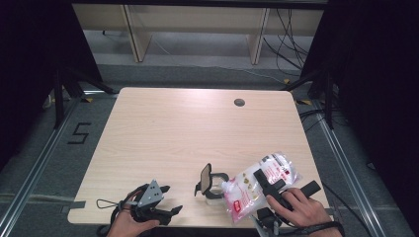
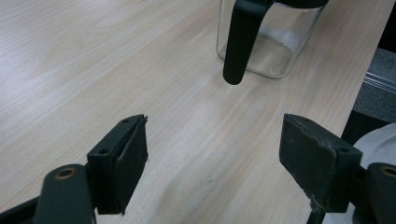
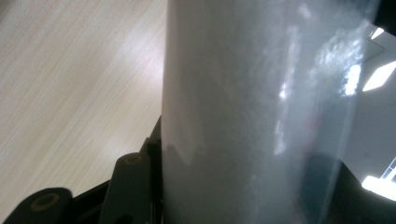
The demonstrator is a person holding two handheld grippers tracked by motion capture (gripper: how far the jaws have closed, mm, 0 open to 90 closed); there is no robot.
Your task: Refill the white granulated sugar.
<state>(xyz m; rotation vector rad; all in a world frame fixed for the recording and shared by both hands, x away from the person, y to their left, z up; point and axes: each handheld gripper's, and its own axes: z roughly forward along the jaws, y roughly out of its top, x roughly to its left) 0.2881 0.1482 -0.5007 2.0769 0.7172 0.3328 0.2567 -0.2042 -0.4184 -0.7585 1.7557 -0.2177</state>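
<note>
I see my right gripper (image 1: 271,188) clamped on the pouch (image 1: 257,185), tilted with its spout at the jar (image 1: 213,186) near the bench (image 1: 188,128) front edge. Jar lid flipped up. My left gripper (image 1: 157,202) rests apart at left, fingers spread.

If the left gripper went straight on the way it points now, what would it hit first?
Probably the glass jar and its black handle, which hangs straight ahead of the left gripper. Its jaws stand open with nothing between them, above bare table; depth is hard to judge.
</note>
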